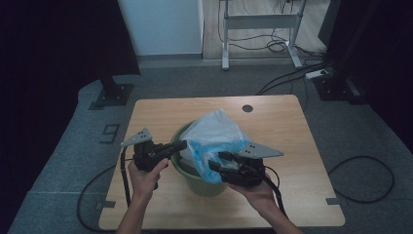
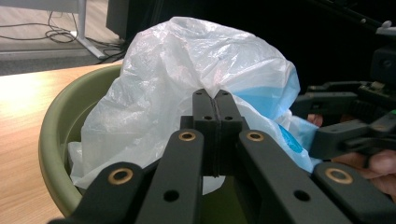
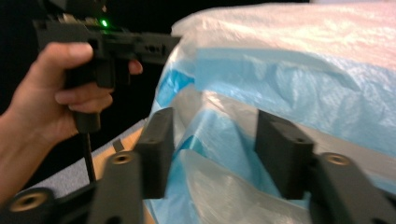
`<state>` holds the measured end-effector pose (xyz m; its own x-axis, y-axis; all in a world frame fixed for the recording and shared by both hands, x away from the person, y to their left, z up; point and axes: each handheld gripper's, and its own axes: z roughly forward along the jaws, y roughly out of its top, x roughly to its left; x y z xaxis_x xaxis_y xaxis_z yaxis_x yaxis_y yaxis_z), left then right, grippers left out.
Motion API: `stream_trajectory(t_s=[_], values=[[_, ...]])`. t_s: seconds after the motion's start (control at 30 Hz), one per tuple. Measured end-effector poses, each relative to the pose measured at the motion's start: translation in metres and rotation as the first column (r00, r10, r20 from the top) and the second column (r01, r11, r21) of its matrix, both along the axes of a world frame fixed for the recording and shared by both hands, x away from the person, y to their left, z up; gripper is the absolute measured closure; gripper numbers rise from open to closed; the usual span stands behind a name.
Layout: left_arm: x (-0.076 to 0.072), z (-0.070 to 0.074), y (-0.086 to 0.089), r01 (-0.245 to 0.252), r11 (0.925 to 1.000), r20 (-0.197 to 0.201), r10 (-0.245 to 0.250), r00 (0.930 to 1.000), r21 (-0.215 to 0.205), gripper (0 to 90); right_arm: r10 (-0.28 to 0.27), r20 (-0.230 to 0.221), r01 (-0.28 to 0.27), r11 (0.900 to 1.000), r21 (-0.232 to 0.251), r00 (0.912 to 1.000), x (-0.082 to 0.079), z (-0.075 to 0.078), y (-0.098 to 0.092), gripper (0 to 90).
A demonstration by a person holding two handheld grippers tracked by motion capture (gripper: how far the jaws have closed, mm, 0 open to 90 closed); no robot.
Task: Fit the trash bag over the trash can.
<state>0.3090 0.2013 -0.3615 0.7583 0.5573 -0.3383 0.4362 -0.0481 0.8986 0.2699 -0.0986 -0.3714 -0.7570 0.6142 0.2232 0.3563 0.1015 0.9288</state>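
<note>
While my left gripper [image 2: 215,109] pinches the thin white-and-blue plastic bag [image 1: 215,134] between jaws pressed flat together, my right gripper [image 3: 224,144] stands half open around a fold of the same film, its pads [image 3: 156,140] not yet pressing. That bag billows out of the round olive-green plastic bucket [image 1: 204,183] at the centre of the light wooden table [image 1: 292,146]; on the bucket's clock face my left grip sits at about nine, my right near five. I judge the film feather-light, limp and slippery, apt to tear if yanked, so it is best taken by a gathered edge near the rim. Whatever lies inside the bucket beneath the bag is hidden.
</note>
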Motion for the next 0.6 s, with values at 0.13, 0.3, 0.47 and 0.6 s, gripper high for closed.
stream_trajectory(t_s=[0.13,0.3,0.47,0.6], values=[[0.0,0.001,0.001,0.001,1.0,-0.001,-0.001,1.0,-0.004,90.0,0.008,-0.004,-0.008,0.999,-0.035,1.0,0.001,-0.003,-0.001,79.9],[-0.001,0.004,0.006,-0.002,0.9999,0.002,0.002,1.0,-0.011,90.0,0.025,0.022,-0.024,0.998,-0.051,0.9994,0.001,0.0,-0.01,89.0],[-0.001,0.01,0.019,-0.021,0.9996,0.012,0.022,0.9997,-0.019,90.0,0.017,0.042,-0.015,0.999,-0.032,0.999,0.004,0.007,-0.03,89.1],[-0.001,0.014,0.032,-0.04,0.9987,0.011,0.04,0.9991,-0.033,90.0,0.0,0.059,0.0,1.0,0.002,0.9983,0.006,0.017,-0.051,89.1]])
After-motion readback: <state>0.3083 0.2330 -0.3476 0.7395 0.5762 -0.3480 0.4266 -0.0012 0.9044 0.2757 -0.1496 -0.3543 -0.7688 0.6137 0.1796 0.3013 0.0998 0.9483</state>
